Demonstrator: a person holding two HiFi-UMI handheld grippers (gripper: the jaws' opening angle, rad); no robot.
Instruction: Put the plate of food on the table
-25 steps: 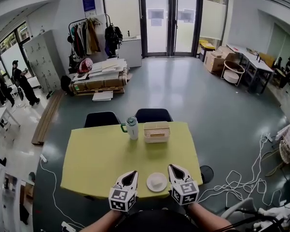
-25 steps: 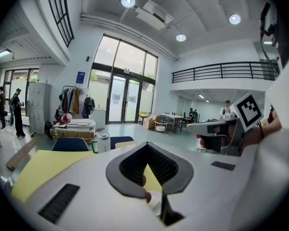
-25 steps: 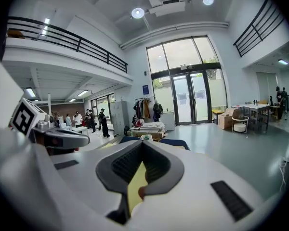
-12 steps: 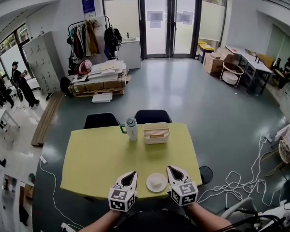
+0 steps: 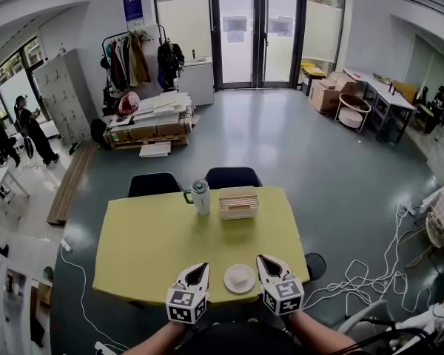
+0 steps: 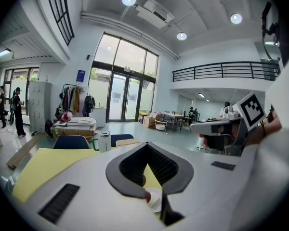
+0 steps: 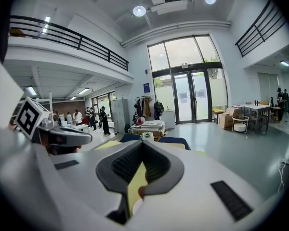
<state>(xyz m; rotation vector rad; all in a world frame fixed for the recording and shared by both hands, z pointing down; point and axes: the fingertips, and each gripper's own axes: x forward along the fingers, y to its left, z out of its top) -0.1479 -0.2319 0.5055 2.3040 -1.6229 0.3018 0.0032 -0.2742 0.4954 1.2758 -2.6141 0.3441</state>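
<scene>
Flanking one plate, two tools; beyond, one bottle.

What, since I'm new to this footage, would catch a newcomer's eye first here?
A bright yellow table dominates the head view. A white plate sits near its front edge, between the left gripper and right gripper, both shut and holding nothing. A bottle and a pale box stand at its far edge.
</scene>
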